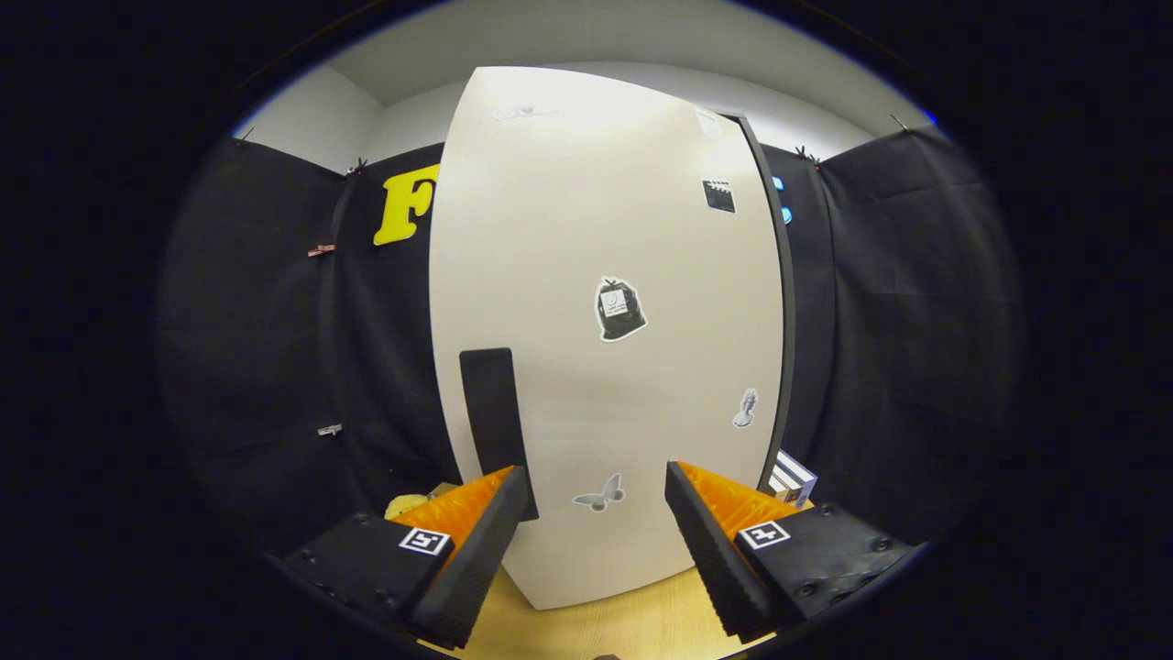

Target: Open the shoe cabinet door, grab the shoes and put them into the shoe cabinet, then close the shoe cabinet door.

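A tall white shoe cabinet door point(605, 275) stands closed straight ahead, with several small stickers on it. A black vertical handle point(495, 422) sits on its lower left side, just beyond my left fingertip point(509, 500). My gripper point(596, 500) is open, fingers wide apart, with nothing between them but the door's lower face. A yellow item point(405, 504) peeks out on the floor left of the cabinet, behind the left finger; I cannot tell what it is.
Black cloth walls close in on both sides of the cabinet. A wooden floor point(623, 623) runs under the fingers. A small white boxy object point(793, 477) sits at the cabinet's lower right, by the cloth.
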A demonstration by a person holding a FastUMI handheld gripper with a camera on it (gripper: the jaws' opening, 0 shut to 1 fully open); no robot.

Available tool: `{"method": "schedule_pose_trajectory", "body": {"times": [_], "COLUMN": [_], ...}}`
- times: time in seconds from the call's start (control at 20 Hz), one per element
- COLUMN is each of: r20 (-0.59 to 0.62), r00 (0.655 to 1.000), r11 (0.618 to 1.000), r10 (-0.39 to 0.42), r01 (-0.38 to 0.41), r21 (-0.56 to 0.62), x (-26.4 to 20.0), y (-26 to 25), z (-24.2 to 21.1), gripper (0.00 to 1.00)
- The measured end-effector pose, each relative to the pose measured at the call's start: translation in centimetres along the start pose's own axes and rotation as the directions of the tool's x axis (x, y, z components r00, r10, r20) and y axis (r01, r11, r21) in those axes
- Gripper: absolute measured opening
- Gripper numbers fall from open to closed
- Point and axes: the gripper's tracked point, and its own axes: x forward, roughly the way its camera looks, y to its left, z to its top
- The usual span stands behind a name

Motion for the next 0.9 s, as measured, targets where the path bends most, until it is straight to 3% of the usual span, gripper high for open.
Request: {"method": "schedule_pose_trajectory", "body": {"times": [0.45,0.9], "r20": [-0.019,-0.014], "r00": [1.0,1.0], "r11": [1.0,0.999], "r10": [0.0,0.002], "r01": [0.0,-0.002], "r21": [-0.003,0.046], "x": [-2.8,-2.5], "y": [-0.2,-2.5], "z": [-2.2,-2.9], "gripper": [0.98,0.98]}}
